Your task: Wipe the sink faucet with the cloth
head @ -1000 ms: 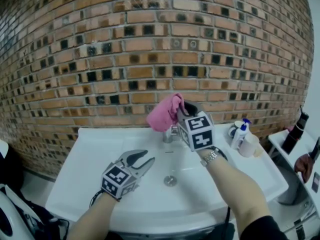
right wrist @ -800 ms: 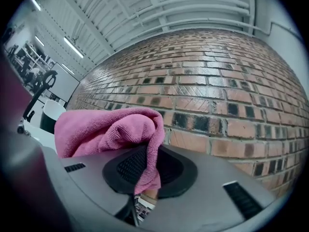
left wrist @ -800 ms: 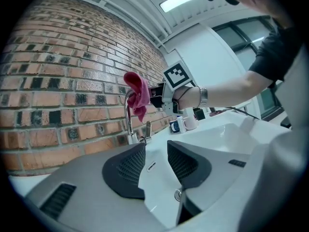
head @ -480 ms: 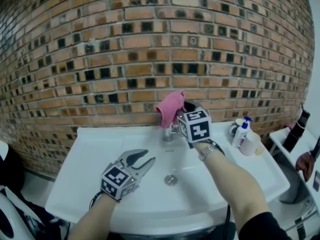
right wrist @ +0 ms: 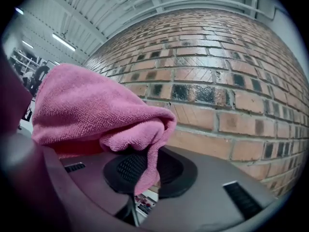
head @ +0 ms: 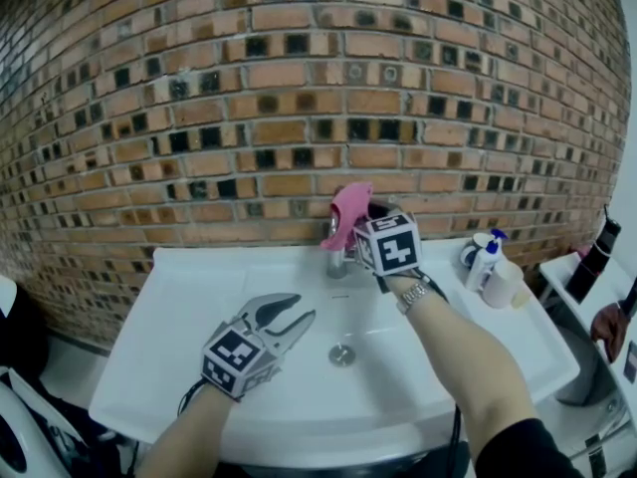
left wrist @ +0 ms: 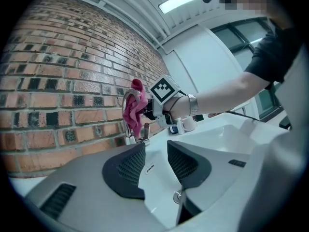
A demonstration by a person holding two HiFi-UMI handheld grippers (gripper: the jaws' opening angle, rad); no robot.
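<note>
A pink cloth (head: 349,211) hangs over the top of the chrome faucet (head: 336,261) at the back of the white sink (head: 179,307). My right gripper (head: 362,219) is shut on the cloth and holds it against the faucet's curved spout. In the right gripper view the cloth (right wrist: 91,110) bunches above the pads, with a fold pinched between them. My left gripper (head: 291,318) hovers open over the basin, in front of the faucet, with nothing between its jaws. From the left gripper view, the cloth (left wrist: 134,112) covers the faucet's arch (left wrist: 126,129).
A brick wall (head: 299,98) stands right behind the sink. The drain (head: 341,355) is in the middle of the basin. A white pump bottle (head: 482,264) and a cup (head: 503,285) stand at the sink's right rear corner. A dark bottle (head: 595,252) is on a surface further right.
My right gripper has carried the pink cloth to the right and a little down onto the faucet's top. The left gripper has stayed in place.
</note>
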